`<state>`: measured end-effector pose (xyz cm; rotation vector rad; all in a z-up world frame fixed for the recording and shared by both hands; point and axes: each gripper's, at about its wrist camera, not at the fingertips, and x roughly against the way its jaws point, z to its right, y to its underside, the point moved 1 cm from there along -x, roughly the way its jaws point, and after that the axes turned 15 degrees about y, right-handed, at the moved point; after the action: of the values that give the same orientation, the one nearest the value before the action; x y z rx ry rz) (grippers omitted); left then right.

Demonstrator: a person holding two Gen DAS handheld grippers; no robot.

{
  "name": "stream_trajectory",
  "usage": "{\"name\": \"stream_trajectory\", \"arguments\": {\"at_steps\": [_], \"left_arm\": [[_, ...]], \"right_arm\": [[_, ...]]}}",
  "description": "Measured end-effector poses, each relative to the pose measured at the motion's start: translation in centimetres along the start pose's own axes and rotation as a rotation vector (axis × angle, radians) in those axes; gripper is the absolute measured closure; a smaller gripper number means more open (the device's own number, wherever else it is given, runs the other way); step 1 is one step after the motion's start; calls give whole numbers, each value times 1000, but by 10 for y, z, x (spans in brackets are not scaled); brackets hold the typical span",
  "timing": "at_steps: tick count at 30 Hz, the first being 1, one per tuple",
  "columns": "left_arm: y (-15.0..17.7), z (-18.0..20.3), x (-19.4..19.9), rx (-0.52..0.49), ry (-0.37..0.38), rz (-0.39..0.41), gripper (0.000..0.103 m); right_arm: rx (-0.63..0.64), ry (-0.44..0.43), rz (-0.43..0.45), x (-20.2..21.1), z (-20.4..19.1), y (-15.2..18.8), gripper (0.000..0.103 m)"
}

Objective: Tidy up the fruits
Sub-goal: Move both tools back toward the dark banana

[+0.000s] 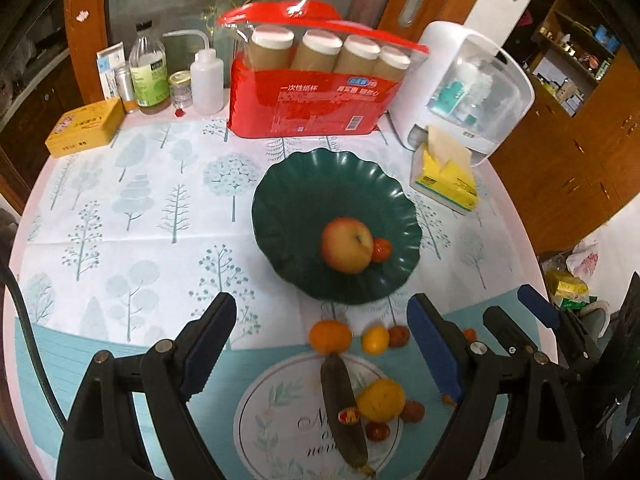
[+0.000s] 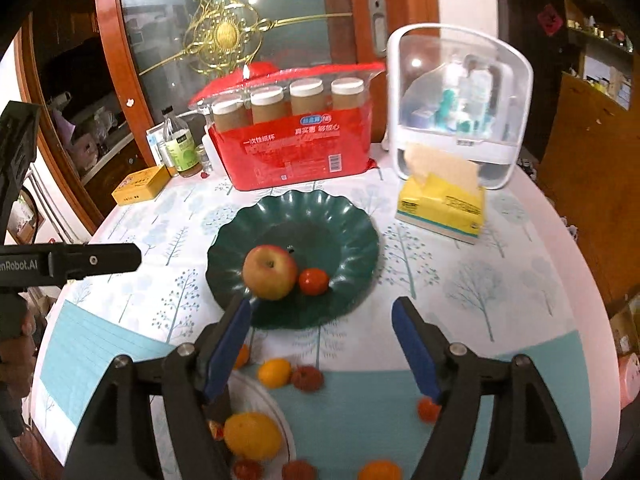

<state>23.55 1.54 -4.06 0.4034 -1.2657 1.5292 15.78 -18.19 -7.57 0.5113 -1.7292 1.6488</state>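
Apple (image 2: 270, 272) in green bowl (image 2: 344, 216), beyond open right hand-held gripper (image 2: 322, 350)

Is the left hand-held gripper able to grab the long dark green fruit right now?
Probably yes. The left hand-held gripper is open and empty, and the long dark fruit lies just below it with its top bare. The yellow fruit sits close beside it, though.

The green bowl (image 1: 336, 196) is looking like glossy smooth plastic, catching soft highlights along its fluted rim. The apple (image 1: 346, 245) is showing a smooth, faintly shiny skin. A printed cloth (image 1: 132, 216) is covering the worktop, looking slick and creased. The red pack (image 1: 308, 108) is gleaming as thin plastic film. Each claw is wearing matt blue ribbed pads (image 2: 226, 346) on matt black plastic.
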Motion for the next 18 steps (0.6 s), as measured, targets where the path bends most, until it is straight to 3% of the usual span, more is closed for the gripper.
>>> {"name": "stream_trajectory", "arguments": {"at_steps": [6, 18], "left_arm": [[28, 8, 23, -13, 6, 13, 17], [79, -6, 21, 36, 39, -65, 16]], "right_arm": [[-33, 37, 4, 33, 10, 22, 29], [-70, 65, -35, 62, 20, 83, 29]]}}
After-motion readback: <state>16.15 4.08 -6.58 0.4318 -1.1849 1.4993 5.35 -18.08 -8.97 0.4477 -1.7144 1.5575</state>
